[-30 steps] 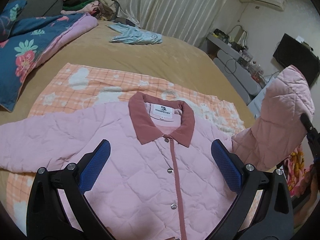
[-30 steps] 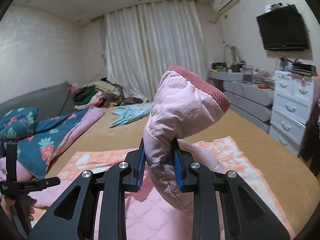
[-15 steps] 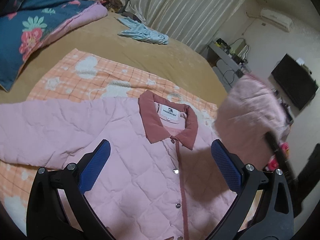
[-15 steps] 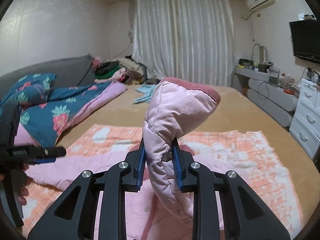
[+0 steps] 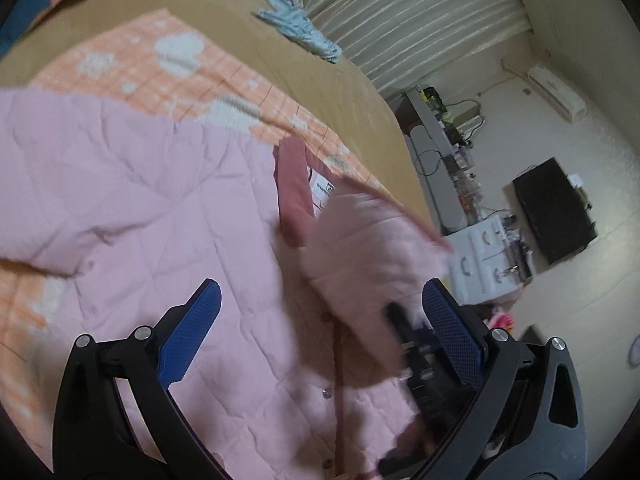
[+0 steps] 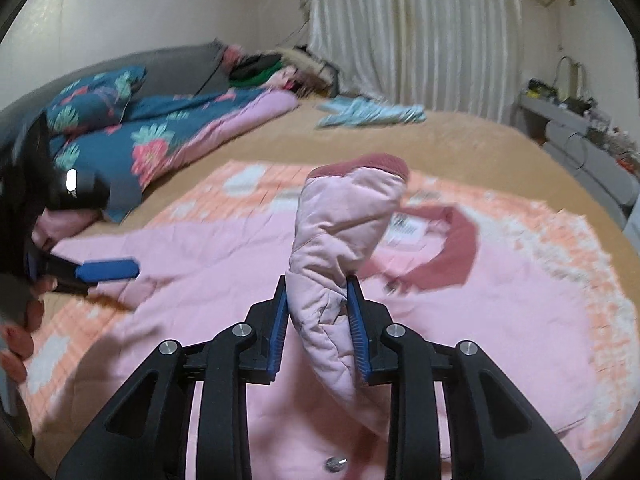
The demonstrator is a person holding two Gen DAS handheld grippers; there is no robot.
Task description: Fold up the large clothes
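A pink quilted jacket (image 5: 168, 208) with a dusty-red collar (image 5: 294, 192) lies face up on an orange checked blanket (image 5: 152, 60) on the bed. My right gripper (image 6: 320, 324) is shut on the jacket's right sleeve (image 6: 340, 232) and holds it up over the jacket's front (image 6: 500, 320). The sleeve's red cuff (image 6: 364, 164) points up. My left gripper (image 5: 320, 332) is open and empty above the jacket's front. The held sleeve (image 5: 368, 248) shows blurred between its fingers. The other sleeve (image 6: 160, 248) lies stretched out to the left.
A blue floral quilt (image 6: 132, 136) lies at the bed's left side. A light blue garment (image 6: 372, 114) lies far back on the tan bedspread (image 6: 460, 144). A clothes pile (image 6: 276, 70), curtains (image 6: 416, 32), a grey bench (image 6: 576, 136) and white drawers (image 5: 484, 256) stand around the bed.
My right gripper has carried the sleeve left and down over the jacket's front. My left gripper has moved left and low over the jacket; it stays open.
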